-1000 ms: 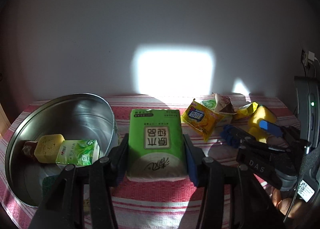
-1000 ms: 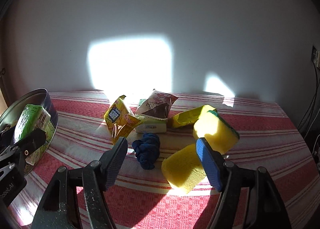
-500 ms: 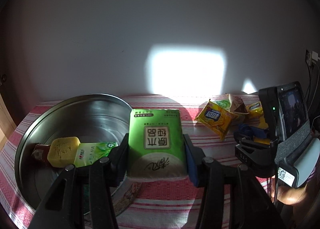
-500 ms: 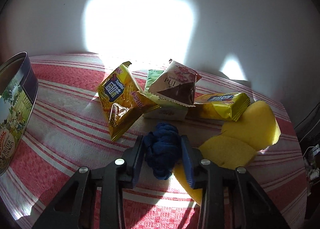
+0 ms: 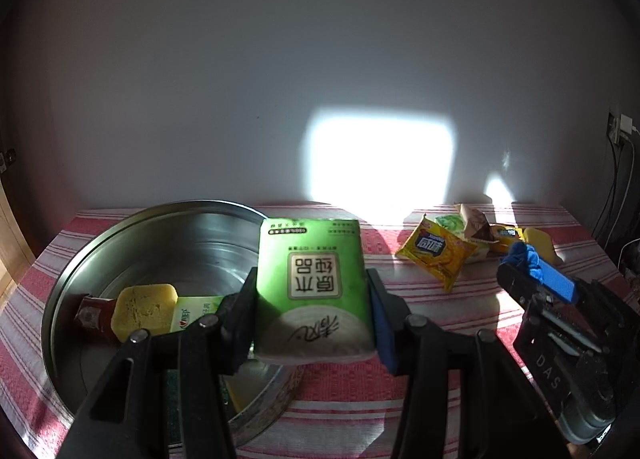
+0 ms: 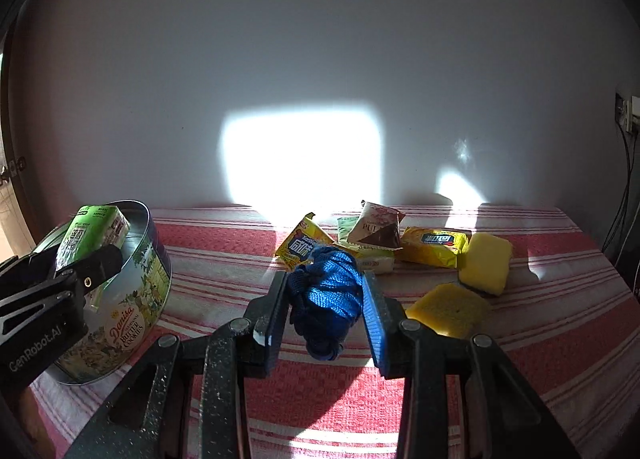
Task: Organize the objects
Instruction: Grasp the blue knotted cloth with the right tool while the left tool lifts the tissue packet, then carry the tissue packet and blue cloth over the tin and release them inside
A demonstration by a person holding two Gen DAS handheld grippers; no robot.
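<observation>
With three items in the tin (image 5: 72, 291), the left gripper (image 5: 312, 299) clamps a tissue pack (image 5: 314, 291) above it, the right gripper (image 6: 325, 299) pinches blue cord (image 6: 326, 295), and snacks (image 6: 304, 247) and sponges (image 6: 486, 263) remain out.

We noted the tissue pack (image 5: 314, 291) between the left gripper (image 5: 312, 319) jaws, held over the near rim of the tin (image 5: 160, 219). Inside the tin, left of those jaws, a sponge (image 5: 142, 309) lay between a small packet (image 5: 90, 313) and a carton (image 5: 192, 309). The cord bundle (image 6: 326, 295) sat between the right gripper (image 6: 326, 315) jaws. Beyond those jaws lay the snack packets (image 6: 400, 239); right of them, two sponges (image 6: 486, 267); left of them, the tin. All rested on the tablecloth (image 6: 224, 259).
</observation>
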